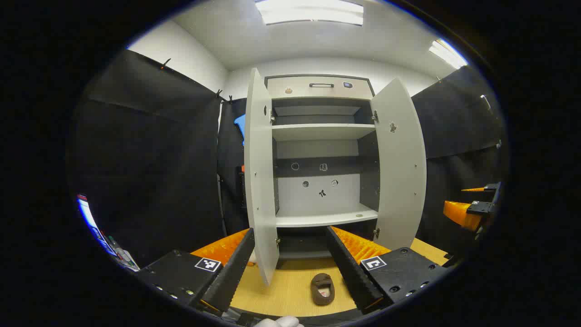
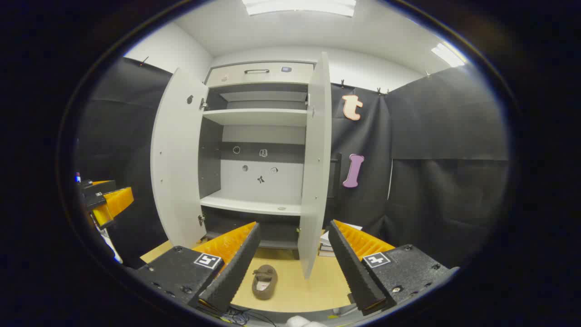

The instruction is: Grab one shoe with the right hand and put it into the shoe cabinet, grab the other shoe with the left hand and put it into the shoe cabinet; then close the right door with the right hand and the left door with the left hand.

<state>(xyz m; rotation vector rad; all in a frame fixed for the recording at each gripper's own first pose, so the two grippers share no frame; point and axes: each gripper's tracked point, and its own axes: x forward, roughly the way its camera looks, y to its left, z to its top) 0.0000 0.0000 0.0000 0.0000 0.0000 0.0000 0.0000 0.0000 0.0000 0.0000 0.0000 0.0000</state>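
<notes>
A grey shoe cabinet point(image 1: 317, 86) stands ahead with both doors swung wide: the left door point(image 1: 261, 181) and the right door point(image 1: 399, 168). Its shelves point(image 1: 324, 219) are bare. One brown shoe point(image 1: 322, 289) lies on the wooden surface point(image 1: 290, 290) in front of it, below my left gripper point(image 1: 290, 234), which is open and holds nothing. In the right gripper view the same shoe point(image 2: 264, 281) lies below my right gripper point(image 2: 294, 226), also open, facing the cabinet's left door point(image 2: 177, 159) and right door point(image 2: 315, 159).
The right gripper point(image 1: 476, 209) hangs at the far right of the left gripper view; the left gripper point(image 2: 102, 200) hangs at the far left of the right one. A small stack of books point(image 2: 324, 243) lies behind the right door. Black cloth walls stand on both sides.
</notes>
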